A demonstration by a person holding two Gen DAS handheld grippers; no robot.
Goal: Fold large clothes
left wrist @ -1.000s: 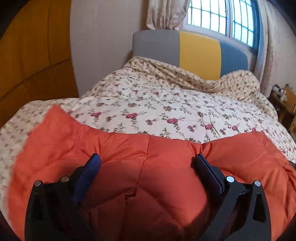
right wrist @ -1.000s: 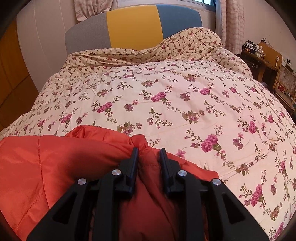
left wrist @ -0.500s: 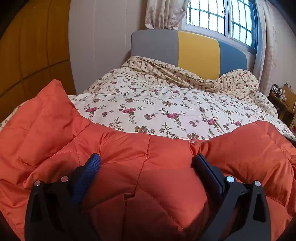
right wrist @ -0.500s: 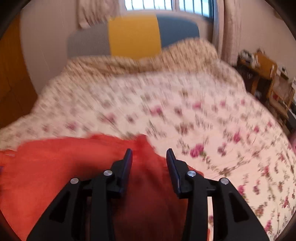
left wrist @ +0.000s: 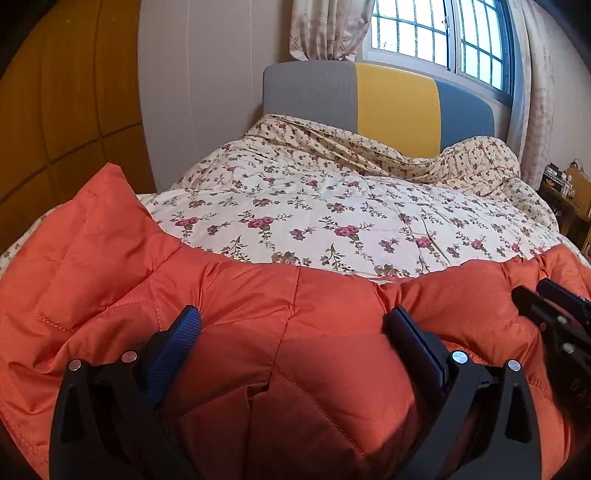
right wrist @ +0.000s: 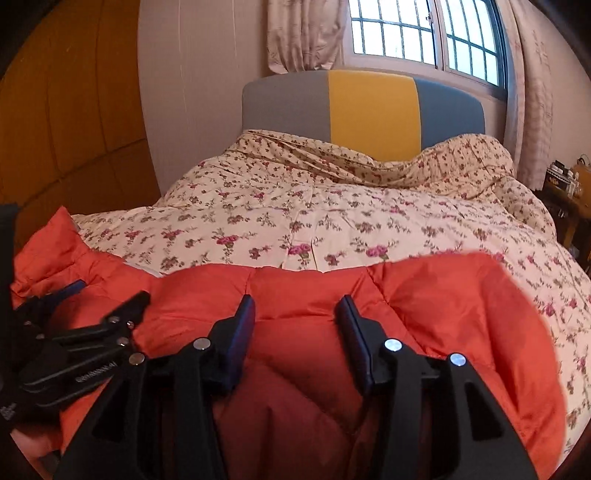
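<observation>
An orange quilted jacket (left wrist: 258,295) lies bunched across the near end of the bed, with one corner (left wrist: 99,218) standing up at the left. My left gripper (left wrist: 293,321) is wide open, its fingers straddling a puffed fold of the jacket. My right gripper (right wrist: 295,302) is also open, and jacket padding (right wrist: 303,291) bulges between its fingers. Each gripper shows in the other's view: the right gripper (left wrist: 546,306) at the right edge, the left gripper (right wrist: 92,325) at the left edge, so the two are close together.
A floral quilt (left wrist: 332,206) covers the bed beyond the jacket and is rumpled near the grey, yellow and blue headboard (left wrist: 391,103). A wooden wardrobe (left wrist: 55,110) stands at the left. A cluttered side table (left wrist: 569,192) is at the right, under a barred window (right wrist: 424,33).
My right gripper was shut on a fold of the jacket and has opened and drawn back beside the left gripper. The jacket's left corner has risen. The left gripper stayed open.
</observation>
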